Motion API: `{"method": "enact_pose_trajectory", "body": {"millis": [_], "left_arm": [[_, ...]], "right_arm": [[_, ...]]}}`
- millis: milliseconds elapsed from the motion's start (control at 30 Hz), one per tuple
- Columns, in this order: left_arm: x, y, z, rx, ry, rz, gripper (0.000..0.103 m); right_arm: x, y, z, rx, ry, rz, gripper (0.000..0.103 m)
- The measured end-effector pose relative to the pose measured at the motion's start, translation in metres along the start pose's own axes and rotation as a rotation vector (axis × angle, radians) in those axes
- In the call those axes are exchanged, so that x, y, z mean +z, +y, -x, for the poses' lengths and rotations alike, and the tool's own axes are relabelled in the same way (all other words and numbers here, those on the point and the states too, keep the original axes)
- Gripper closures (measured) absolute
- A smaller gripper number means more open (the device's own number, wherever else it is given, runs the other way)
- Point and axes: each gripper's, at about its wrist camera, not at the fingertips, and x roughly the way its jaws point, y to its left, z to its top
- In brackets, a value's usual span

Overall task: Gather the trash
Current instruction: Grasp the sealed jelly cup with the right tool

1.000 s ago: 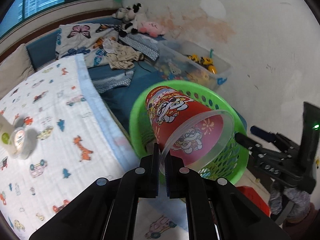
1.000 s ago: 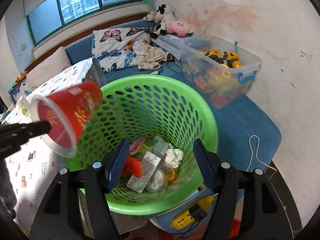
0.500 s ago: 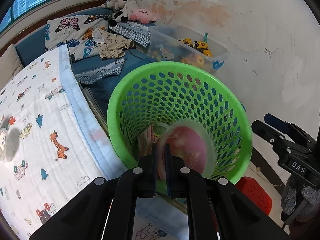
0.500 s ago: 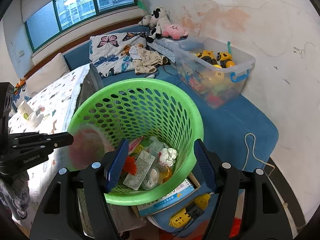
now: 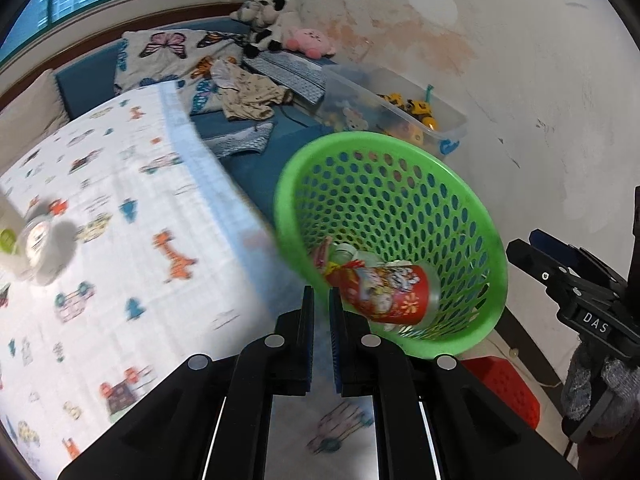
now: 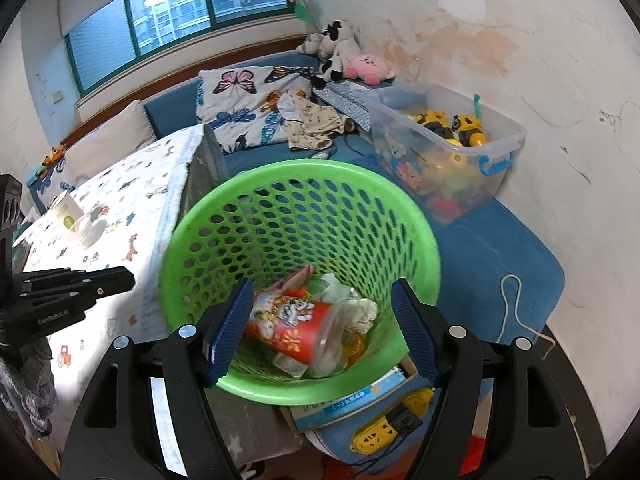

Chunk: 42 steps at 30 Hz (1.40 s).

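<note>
Now the red cup [image 6: 294, 322] lies on its side inside the green basket [image 6: 304, 176], on top of the other trash there: crumpled white paper [image 6: 360, 308] and some wrappers [image 6: 298, 276]. Its clear rim points toward the basket's near wall, and the cartoon print on its side faces up.

From the left wrist view, the left tongs [image 5: 319, 300] are clenched, the two fingers almost together with nothing between them, poised just above the basket's near rim. The cup [image 5: 384, 292] sits beyond their tips, down in the basket, apart from them.

From the right wrist view, the right tongs [image 6: 322, 320] have just been opening; their blue pads [image 6: 230, 330] stand wide on either side of the basket's lower part, released, pressing on nothing. The left tongs show at the left edge of this view [image 6: 116, 280], a grey-gloved hand [image 6: 26, 384] below them.

Beside the basket lies a bed with an animal-print sheet [image 5: 100, 220], a small white jar [image 5: 38, 246] resting on it. Behind, against the stained wall, a clear toy bin [image 6: 448, 148] sits on a blue mattress [image 6: 492, 240]. A yellow power strip [image 6: 384, 428] lies under the basket's front edge.
</note>
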Motion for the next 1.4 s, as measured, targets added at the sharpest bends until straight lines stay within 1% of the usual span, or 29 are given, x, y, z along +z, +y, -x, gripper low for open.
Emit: {"method": "enact_pose_trajectory", "body": {"millis": [133, 233, 300, 367, 533, 600, 633, 733, 833, 900, 1000, 1067, 1167, 1333, 1400], "left_arm": [[-0.009, 0.021, 0.017, 0.022, -0.016, 0.034, 0.096], [-0.015, 0.042, 0.03, 0.057, -0.033, 0.054, 0.096], [-0.018, 0.056, 0.039, 0.085, -0.045, 0.07, 0.094], [-0.02, 0.073, 0.047, 0.108, -0.057, 0.099, 0.087], [-0.028, 0.119, 0.069, 0.162, -0.082, 0.177, 0.084], [-0.034, 0.138, 0.079, 0.189, -0.092, 0.207, 0.081], [-0.036, 0.146, 0.083, 0.202, -0.096, 0.22, 0.076], [-0.043, 0.165, 0.093, 0.235, -0.104, 0.25, 0.074], [-0.049, 0.185, 0.103, 0.266, -0.112, 0.281, 0.066], [-0.053, 0.199, 0.11, 0.287, -0.119, 0.299, 0.065], [-0.056, 0.215, 0.119, 0.31, -0.126, 0.325, 0.057], [-0.057, 0.225, 0.123, 0.328, -0.135, 0.338, 0.049], [-0.057, 0.237, 0.128, 0.341, -0.143, 0.351, 0.042], [-0.055, 0.256, 0.13, 0.36, -0.15, 0.37, 0.035], [-0.054, 0.262, 0.13, 0.362, -0.151, 0.37, 0.034]], "right_arm": [[0.0, 0.018, -0.003, 0.025, 0.007, 0.026, 0.029], [0.0, 0.034, -0.007, 0.048, 0.013, 0.05, 0.028], [0.002, 0.048, -0.012, 0.07, 0.021, 0.068, 0.028], [0.003, 0.06, -0.016, 0.086, 0.026, 0.085, 0.028], [0.008, 0.097, -0.027, 0.138, 0.041, 0.139, 0.028], [0.011, 0.113, -0.032, 0.163, 0.046, 0.167, 0.028], [0.011, 0.12, -0.033, 0.173, 0.048, 0.178, 0.028], [0.013, 0.147, -0.039, 0.209, 0.054, 0.218, 0.027], [0.016, 0.174, -0.045, 0.248, 0.059, 0.253, 0.027], [0.019, 0.192, -0.05, 0.269, 0.061, 0.278, 0.027], [0.021, 0.217, -0.057, 0.299, 0.071, 0.31, 0.027], [0.022, 0.232, -0.062, 0.312, 0.075, 0.333, 0.027], [0.026, 0.257, -0.071, 0.332, 0.079, 0.376, 0.026], [0.031, 0.287, -0.085, 0.375, 0.093, 0.409, 0.024], [0.033, 0.3, -0.094, 0.385, 0.1, 0.427, 0.024]]}}
